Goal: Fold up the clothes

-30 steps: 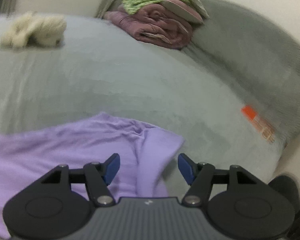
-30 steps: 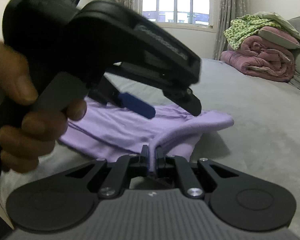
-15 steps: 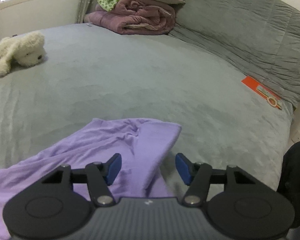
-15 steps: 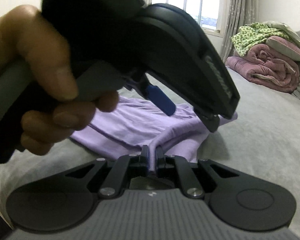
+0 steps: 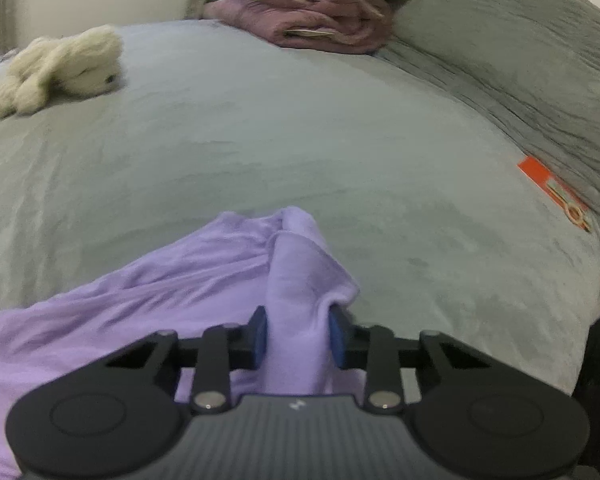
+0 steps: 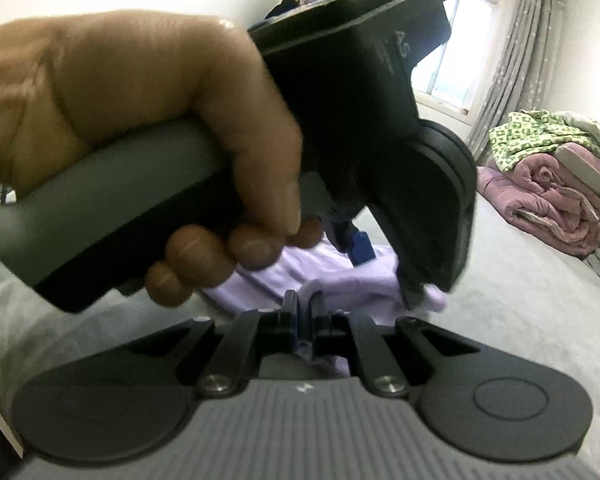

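Observation:
A lilac garment [image 5: 204, 280] lies crumpled on the grey bed [image 5: 260, 140]. In the left wrist view a raised fold of it stands between the blue pads [image 5: 257, 336] of my left gripper [image 5: 296, 336], which is shut on that fold. In the right wrist view my right gripper [image 6: 304, 316] is shut on an edge of the same garment [image 6: 340, 284]. Just ahead of it, my left gripper [image 6: 384, 276] and the hand [image 6: 140, 100] holding it fill most of that view and hide the rest of the cloth.
A cream plush toy [image 5: 60, 68] lies at the far left of the bed. A pile of pink and green quilts [image 5: 320, 12] sits at the back by the grey headboard [image 5: 520, 40]. An orange label [image 5: 552, 192] lies at the right edge. A window [image 6: 452, 60] with curtains is behind.
My left gripper's fingers have closed from wide open onto the raised fold. It has come nearer to my right gripper, which has stayed shut on the cloth.

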Available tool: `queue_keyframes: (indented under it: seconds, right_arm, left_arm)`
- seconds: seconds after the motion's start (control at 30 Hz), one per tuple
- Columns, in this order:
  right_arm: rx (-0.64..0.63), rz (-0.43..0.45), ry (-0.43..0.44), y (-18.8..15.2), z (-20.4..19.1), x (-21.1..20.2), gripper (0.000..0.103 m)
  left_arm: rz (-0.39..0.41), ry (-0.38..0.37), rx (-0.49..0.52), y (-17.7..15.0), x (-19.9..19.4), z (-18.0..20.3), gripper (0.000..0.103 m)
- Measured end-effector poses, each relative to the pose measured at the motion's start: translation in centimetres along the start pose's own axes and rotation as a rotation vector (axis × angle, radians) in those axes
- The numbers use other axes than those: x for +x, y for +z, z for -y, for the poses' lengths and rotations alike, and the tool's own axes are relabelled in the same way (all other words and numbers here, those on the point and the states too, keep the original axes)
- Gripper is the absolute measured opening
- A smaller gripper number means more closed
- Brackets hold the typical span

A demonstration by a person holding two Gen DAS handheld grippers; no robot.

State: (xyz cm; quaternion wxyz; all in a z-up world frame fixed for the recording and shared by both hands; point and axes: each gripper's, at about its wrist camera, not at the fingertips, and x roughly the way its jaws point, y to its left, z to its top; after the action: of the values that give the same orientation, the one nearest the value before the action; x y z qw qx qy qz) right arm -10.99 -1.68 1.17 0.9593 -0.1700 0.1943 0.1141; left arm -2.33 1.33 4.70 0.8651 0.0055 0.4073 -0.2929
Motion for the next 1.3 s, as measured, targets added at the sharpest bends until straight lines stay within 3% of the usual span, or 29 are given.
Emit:
queue_keyframes:
  seconds: [0.17,0.37,0.5,0.73,0.87,1.03,1.17,1.3]
  right_arm:
    - [-0.028,0.001,0.008,0.7,-0.1,0.5,0.008]
    - [-0.105,0.021,0.027,1.9,-0.9,1.1,0.008]
    - [-0.148,0.032,0.027,2.4,-1.2,1.3,0.008]
    - [-0.285,0.075,0.029,3.8,-2.0,2.0,0.008]
    - [-0.294,0.075,0.029,4.3,-1.7,2.4,0.008]
    - [-0.308,0.082,0.025,4.7,-1.4,2.4,0.008]
    - [-0.303,0.094,0.026,5.5,-1.0,2.5,0.008]
    - [-0.302,0.113,0.034,6.5,-0.9,2.6,0.008]
  left_arm:
    - [0.021,-0.039,-0.122,-0.1,-1.1,-2.0,0.033]
    - [0.054,-0.11,-0.277,-0.5,-2.5,-4.8,0.05]
    - [0.085,-0.135,-0.306,-0.9,-3.6,-5.5,0.057]
    - [0.07,-0.107,-0.311,-1.5,-3.9,-5.9,0.059]
    - [0.054,-0.061,-0.291,-1.5,-3.8,-5.8,0.054]
    - [0.048,-0.045,-0.194,-1.2,-3.9,-4.4,0.044]
    - [0.03,-0.012,-0.204,-1.1,-3.7,-4.8,0.041]
    - [0.011,0.02,-0.222,-1.1,-3.4,-5.4,0.03]
